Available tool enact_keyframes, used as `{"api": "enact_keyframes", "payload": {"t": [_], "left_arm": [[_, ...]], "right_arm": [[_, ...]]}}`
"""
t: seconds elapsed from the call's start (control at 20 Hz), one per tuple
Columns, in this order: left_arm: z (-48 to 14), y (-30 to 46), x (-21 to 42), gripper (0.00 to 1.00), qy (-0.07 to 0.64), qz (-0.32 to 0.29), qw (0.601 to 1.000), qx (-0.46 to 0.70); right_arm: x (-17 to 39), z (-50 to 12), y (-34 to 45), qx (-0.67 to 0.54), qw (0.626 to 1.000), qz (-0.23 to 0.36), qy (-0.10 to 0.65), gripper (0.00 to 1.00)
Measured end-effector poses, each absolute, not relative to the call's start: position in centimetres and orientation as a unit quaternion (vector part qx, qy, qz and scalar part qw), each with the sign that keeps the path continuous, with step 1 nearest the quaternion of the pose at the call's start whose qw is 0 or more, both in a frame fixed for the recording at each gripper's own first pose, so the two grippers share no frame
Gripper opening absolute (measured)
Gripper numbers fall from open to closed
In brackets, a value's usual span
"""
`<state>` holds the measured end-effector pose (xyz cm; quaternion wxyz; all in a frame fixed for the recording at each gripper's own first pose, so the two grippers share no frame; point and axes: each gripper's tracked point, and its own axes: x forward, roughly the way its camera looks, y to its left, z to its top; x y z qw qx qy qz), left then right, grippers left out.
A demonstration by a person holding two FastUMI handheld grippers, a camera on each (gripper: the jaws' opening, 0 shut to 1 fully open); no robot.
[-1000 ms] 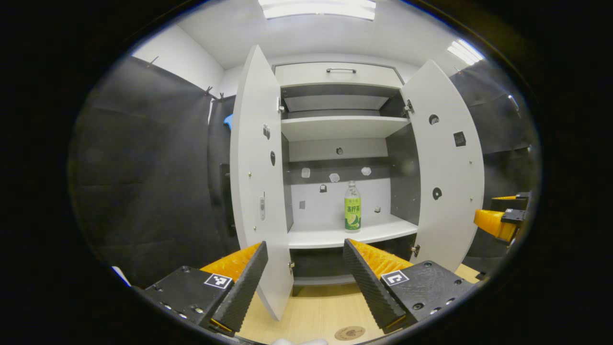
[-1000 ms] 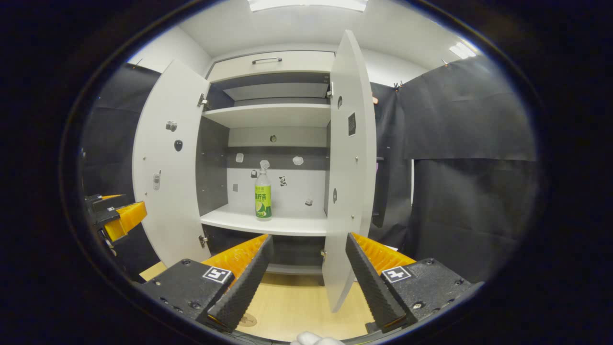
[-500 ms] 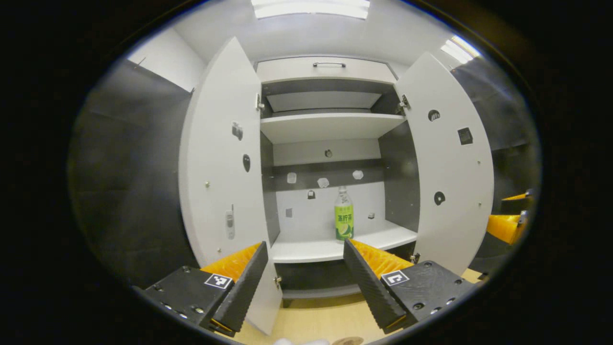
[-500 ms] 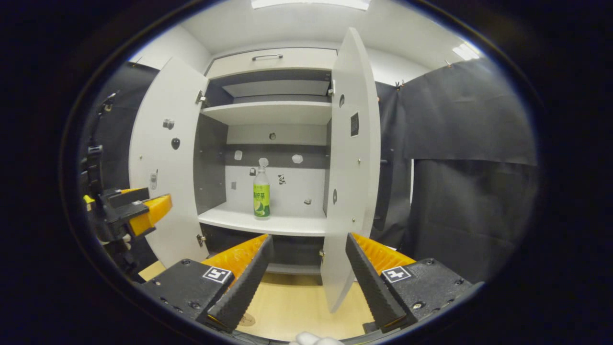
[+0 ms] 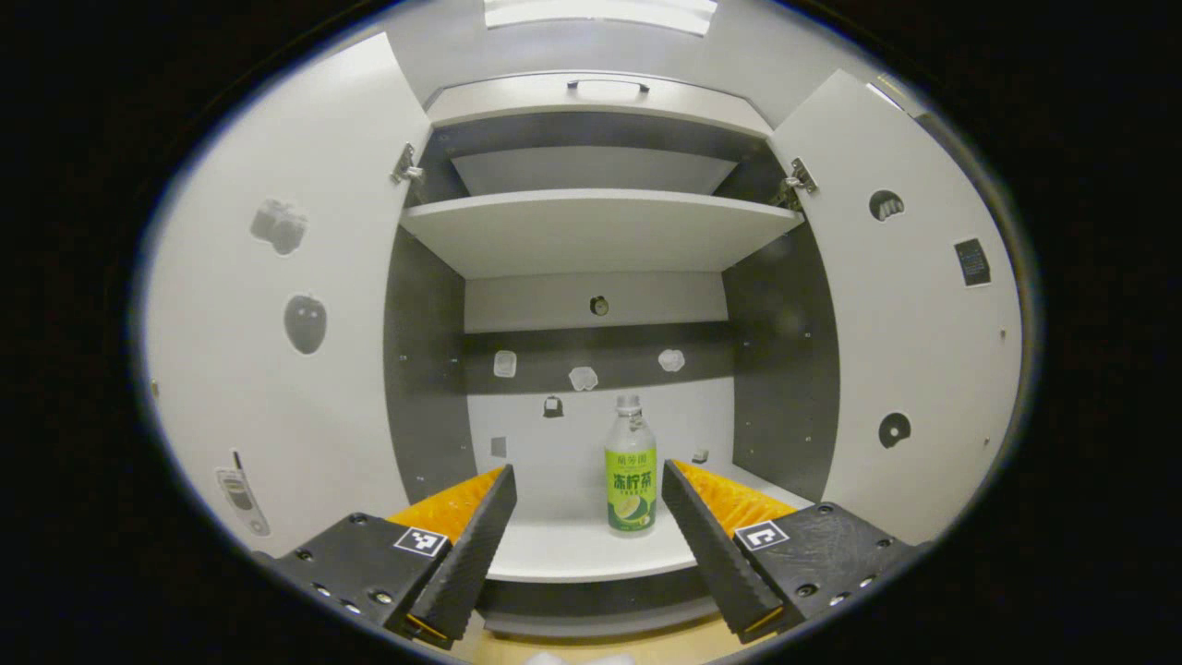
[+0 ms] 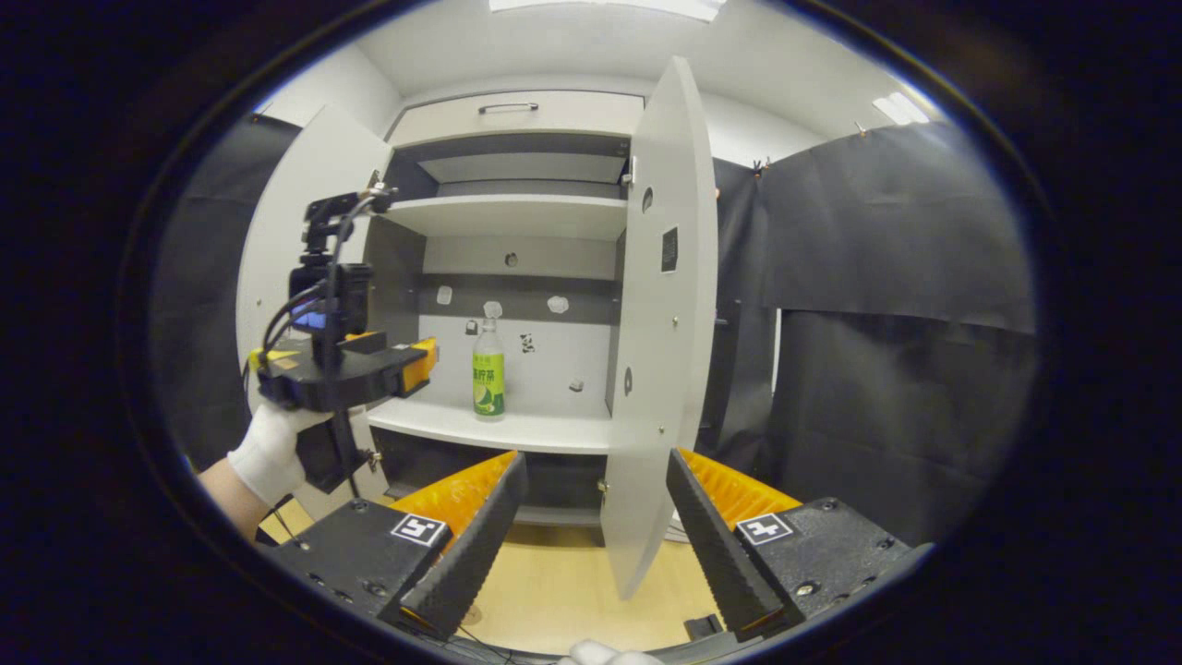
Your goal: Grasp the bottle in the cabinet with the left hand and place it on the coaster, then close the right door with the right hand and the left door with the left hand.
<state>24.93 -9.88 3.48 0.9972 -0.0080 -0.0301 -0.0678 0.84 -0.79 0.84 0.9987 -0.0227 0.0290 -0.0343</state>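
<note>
- Black cloth (image 6: 886, 305) hangs as the booth's wall to the right of a white cabinet (image 6: 517, 115) in the right gripper view; light wooden flooring or a desk top (image 6: 554, 591) lies below, which of the two I cannot tell.
- Both cabinet doors stand open: the left door (image 5: 277, 351) and the right door (image 5: 914, 351) flank the interior in the left gripper view.
- Inside, the upper shelf (image 5: 591, 231) carries nothing visible, and small stickers dot the back wall.
- A clear bottle with a green label (image 5: 631, 476) stands upright on the lower shelf (image 5: 572, 554), alone, towards its right half and back from the front edge.
- The left hand-held gripper (image 5: 585, 526) points into the cabinet with its jaws wide apart and nothing between them; the bottle appears between the fingers but farther in, apart from both.
- In the right gripper view that same tool is held by a white-gloved hand (image 6: 270, 453) in front of the left door, short of the bottle.
- The right hand-held gripper (image 6: 593, 526) is spread wide and empty, held back from the cabinet, with the right door's edge showing between its fingers.
</note>
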Motion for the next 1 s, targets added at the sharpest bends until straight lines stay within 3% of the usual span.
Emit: {"api": "enact_keyframes", "payload": {"t": [0.6,1.0], "left_arm": [[-1.1,-15.1,38.3,0.97,0.010,-0.056,0.998,-0.013],[-3.3,-15.6,41.6,0.97,0.028,-0.044,0.999,-0.012]], "right_arm": [[2.1,0.3,-0.4,-0.040,0.997,-0.024,0.063,0.99],[3.2,-1.1,-0.4,-0.034,0.996,-0.011,0.083,0.99]]}}
